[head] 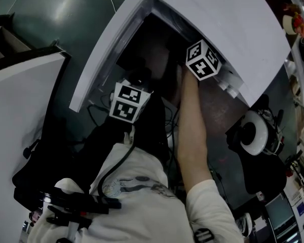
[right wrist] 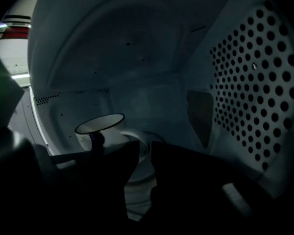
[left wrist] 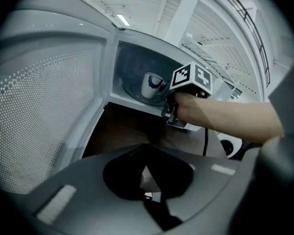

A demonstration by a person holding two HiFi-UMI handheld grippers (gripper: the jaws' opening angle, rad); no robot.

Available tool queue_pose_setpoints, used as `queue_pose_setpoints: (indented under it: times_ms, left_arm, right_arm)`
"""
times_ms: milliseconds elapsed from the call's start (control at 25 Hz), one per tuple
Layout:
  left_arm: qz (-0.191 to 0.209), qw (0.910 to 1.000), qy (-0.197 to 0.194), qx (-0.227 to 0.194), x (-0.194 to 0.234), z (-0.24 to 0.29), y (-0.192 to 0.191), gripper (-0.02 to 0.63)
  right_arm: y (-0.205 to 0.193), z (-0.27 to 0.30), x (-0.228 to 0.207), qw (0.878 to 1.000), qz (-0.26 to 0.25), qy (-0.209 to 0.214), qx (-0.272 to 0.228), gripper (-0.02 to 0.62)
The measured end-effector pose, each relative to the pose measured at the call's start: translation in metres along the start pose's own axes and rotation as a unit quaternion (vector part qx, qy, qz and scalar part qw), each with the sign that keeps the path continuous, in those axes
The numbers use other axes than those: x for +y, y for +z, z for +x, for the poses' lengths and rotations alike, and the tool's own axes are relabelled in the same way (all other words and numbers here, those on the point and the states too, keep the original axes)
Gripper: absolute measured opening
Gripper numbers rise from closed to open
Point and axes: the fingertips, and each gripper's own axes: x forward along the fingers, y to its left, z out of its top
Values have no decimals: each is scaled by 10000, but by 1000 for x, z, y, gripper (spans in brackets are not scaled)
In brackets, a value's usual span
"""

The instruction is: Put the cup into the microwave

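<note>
Cup [right wrist: 100,130] is seen standing upright on the turntable [right wrist: 138,195] inside the microwave [head: 218,19], left of centre in the right gripper view. It is white, with a dark rim and a dark handle turned towards the camera.

The right gripper [right wrist: 141,148] is reached into the cavity. Its jaws are held apart, and only the turntable is shown in the gap between them. The cup is placed just beside the left-hand jaw, outside that gap; whether it is touched cannot be told.

The hand [left wrist: 188,106] bearing the right gripper is seen right of centre in the left gripper view, at the mouth of the cavity, with the cup beyond it at the back.

The left gripper [left wrist: 147,150] is held outside the microwave, at lower centre of its own view. Its jaw tips are brought together and nothing is clamped between them. The open door [left wrist: 49,111] is spread across the left of that frame.
</note>
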Motion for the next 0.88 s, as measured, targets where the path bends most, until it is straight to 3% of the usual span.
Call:
queue_pose_setpoints:
  times_ms: [200,360,480,640,880]
  left_arm:
    - [58,9999,-77,-77,-6,-5,2,-2]
    - [117,9995,-111,-263,-14,-10,12,-2]
    - [306,9981,-182,-496,-25,-20,23,-2]
    - [552,9937,-531,-824,-46,-41,36,-2]
    - [901,9849,-773,-1261,-74,-74,57,-2]
  right_arm:
    - [-13,-16,4,9988,-288,257,296,124]
    - [-30,-59,20,9959,-547,475,538,95]
    - [-38,-108,29,9944,-556,631,638,2]
    - [-36,-171,29,9930,-642,658,736,0]
    - [-14,-242,23,9951,-584,654,455,2]
